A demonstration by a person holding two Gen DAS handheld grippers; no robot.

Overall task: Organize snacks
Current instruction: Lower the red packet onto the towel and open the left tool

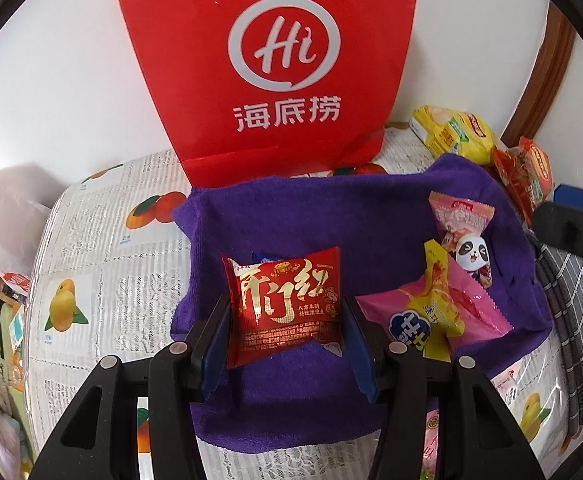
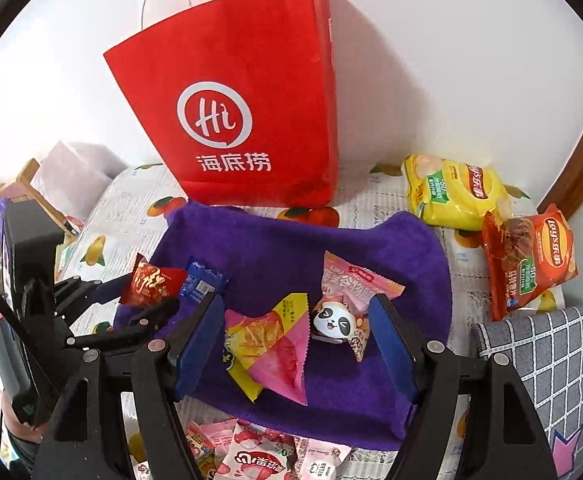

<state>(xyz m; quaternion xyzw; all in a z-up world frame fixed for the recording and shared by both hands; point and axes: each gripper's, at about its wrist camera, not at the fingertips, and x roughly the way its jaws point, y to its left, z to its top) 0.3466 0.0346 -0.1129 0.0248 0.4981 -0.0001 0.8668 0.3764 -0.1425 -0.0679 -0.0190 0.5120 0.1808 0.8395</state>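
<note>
My left gripper (image 1: 285, 312) is shut on a red snack packet (image 1: 287, 306) with gold lettering and holds it above the purple towel (image 1: 299, 220). The right wrist view shows that packet (image 2: 151, 282) in the left gripper (image 2: 153, 294), with a small blue packet (image 2: 205, 280) beside it. My right gripper (image 2: 297, 344) is open over the towel (image 2: 275, 248), with a pink-and-yellow packet (image 2: 269, 344) and a panda-faced snack (image 2: 333, 320) between its fingers. A pale pink packet (image 2: 351, 282) lies behind the panda.
A tall red paper bag (image 2: 247, 112) stands against the wall behind the towel. Yellow (image 2: 451, 190) and orange (image 2: 527, 258) chip bags lie at the right. A grey checked cloth (image 2: 547, 356) is at far right. More pink packets (image 2: 251, 456) lie by the front edge.
</note>
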